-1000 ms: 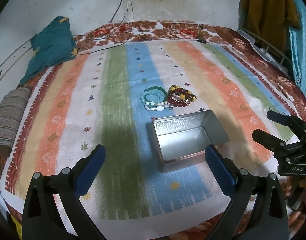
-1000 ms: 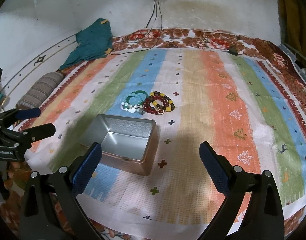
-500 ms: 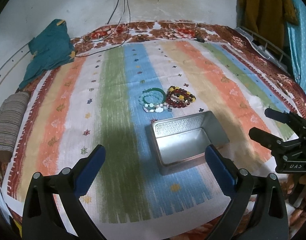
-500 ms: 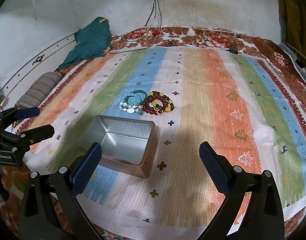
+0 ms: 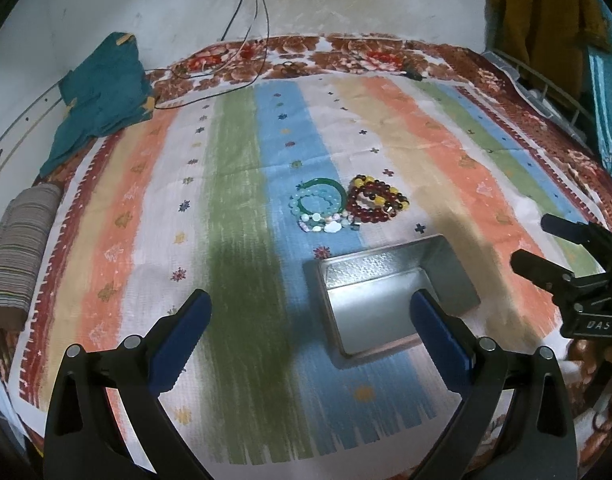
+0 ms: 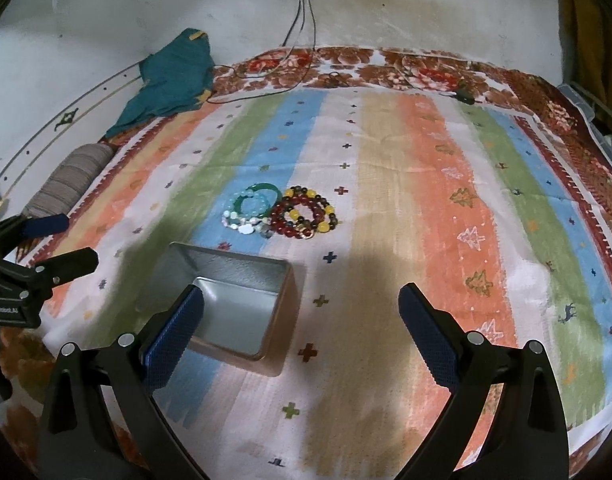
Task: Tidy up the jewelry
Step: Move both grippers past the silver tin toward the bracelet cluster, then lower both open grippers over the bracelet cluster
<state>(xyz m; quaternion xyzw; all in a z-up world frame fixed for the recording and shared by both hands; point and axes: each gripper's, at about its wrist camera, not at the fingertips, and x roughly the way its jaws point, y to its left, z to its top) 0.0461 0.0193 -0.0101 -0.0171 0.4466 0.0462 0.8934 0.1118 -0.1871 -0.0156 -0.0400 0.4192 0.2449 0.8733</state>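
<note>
Bracelets (image 5: 347, 206) piled on the striped cloth (image 5: 234, 208), just beyond the open metal tin (image 5: 389, 300), not touching it. Left gripper (image 5: 309, 336) and right gripper (image 6: 302, 336) both hover above the cloth near the tin, jaws spread wide, nothing between them.

Both wrist views look down forward, sharing the tin (image 5: 389, 292) (image 6: 230, 300)

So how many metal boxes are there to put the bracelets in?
1. The open metal box sits on the striped cloth, just nearer the cameras than the pile of bracelets. Nothing lies inside it yet.
</note>
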